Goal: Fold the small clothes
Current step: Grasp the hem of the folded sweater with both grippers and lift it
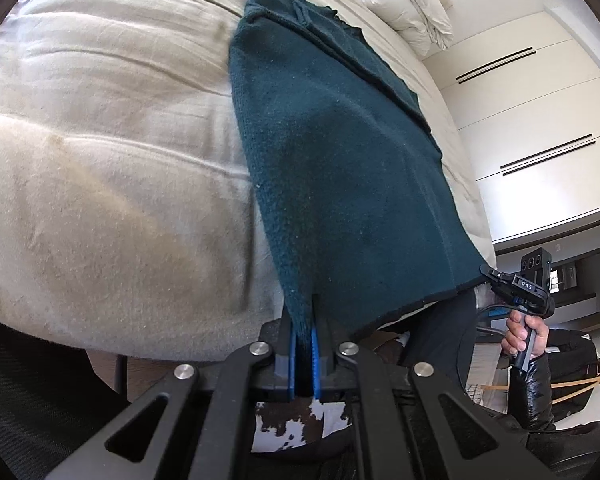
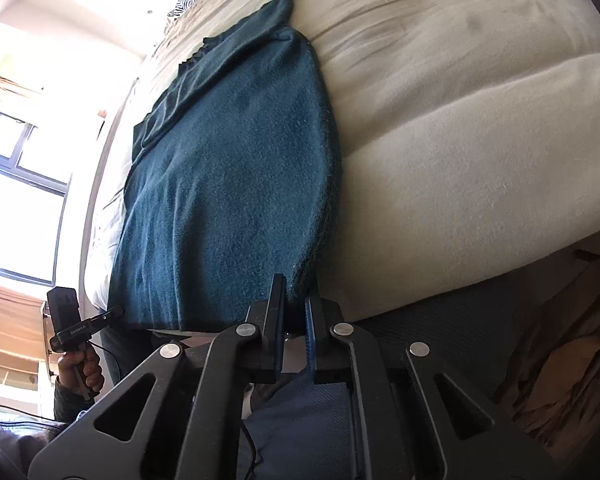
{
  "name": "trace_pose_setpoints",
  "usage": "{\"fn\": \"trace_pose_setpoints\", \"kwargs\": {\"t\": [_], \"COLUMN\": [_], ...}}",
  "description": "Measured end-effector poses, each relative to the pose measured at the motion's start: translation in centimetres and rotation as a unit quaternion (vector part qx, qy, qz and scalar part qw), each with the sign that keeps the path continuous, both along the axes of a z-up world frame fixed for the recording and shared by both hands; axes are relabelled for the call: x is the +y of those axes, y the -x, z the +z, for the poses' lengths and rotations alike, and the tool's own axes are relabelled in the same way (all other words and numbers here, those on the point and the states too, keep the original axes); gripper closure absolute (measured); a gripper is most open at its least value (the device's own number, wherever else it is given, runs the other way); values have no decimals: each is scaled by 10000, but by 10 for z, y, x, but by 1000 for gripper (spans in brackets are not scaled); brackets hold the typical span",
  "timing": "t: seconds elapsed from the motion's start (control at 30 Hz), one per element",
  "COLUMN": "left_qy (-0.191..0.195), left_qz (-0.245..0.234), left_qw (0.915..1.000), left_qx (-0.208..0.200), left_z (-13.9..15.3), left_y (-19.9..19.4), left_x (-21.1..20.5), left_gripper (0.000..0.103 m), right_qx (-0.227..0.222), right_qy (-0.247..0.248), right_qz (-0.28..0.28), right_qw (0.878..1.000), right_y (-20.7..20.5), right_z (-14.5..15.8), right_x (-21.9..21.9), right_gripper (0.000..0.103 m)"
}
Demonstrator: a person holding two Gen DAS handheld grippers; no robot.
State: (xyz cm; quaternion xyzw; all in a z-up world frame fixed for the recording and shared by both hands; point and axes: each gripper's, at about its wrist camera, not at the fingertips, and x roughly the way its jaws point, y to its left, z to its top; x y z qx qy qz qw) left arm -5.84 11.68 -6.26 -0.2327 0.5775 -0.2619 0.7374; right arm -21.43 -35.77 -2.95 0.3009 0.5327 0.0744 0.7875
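Currently the left gripper is pinching the near hem corner of the dark teal sweater. Its two blue pads are sitting almost together, with only the thickness of the knit between them; the cloth is entering the gap from straight ahead and rising away from the fingertips. Beyond the fingers the sweater is lying stretched lengthwise over the cream bedcover, its far end folded over itself and reaching toward the white duvet bundle at the far right of the fingers.

The right gripper is doing the same on the opposite hem corner: fingers nearly closed, the sweater edge caught between the black finger and the blue pad. From these fingertips the garment is running forward and to the left, with its long side edge lying just ahead of the fingers on the bedcover.

Each gripper is showing in the other's camera. In the left wrist view the right gripper is clamping the hem corner far to the right of the fingers, with the right hand gripping its handle. In the right wrist view the left gripper is sitting at the hem far to the left, held by the left hand. The hem between the two grips is hanging just off the bed's near edge, nearly taut.
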Motion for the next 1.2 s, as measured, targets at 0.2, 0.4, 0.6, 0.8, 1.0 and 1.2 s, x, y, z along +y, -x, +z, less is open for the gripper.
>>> {"fn": "trace_pose_setpoints", "kwargs": {"t": [0.2, 0.4, 0.6, 0.8, 1.0, 1.2], "left_qy": [777, 1475, 2038, 2310, 2574, 2618], "left_qz": [206, 522, 772, 963, 1228, 1295], "left_qw": [9967, 9875, 9755, 9675, 9578, 9556], "left_qx": [-135, -217, -309, -364, -347, -405], "left_z": [13, 22, 40, 53, 53, 58], "left_y": [-5, -17, -41, -67, -98, -137], "left_x": [17, 31, 29, 36, 47, 48], "left_gripper": [96, 96, 96, 96, 96, 96], "right_qx": [-557, -1058, -1394, -1582, -1675, -1705], "right_qy": [-241, -526, -845, -958, -945, -801], "right_qz": [-13, -198, -434, -569, -691, -763], "right_qw": [9982, 9928, 9857, 9811, 9789, 9791], "right_y": [-12, -33, -60, -96, -141, -193], "right_z": [32, 55, 70, 78, 80, 78], "right_x": [9, 11, 0, -7, -10, -10], "right_gripper": [96, 96, 96, 96, 96, 96]}}
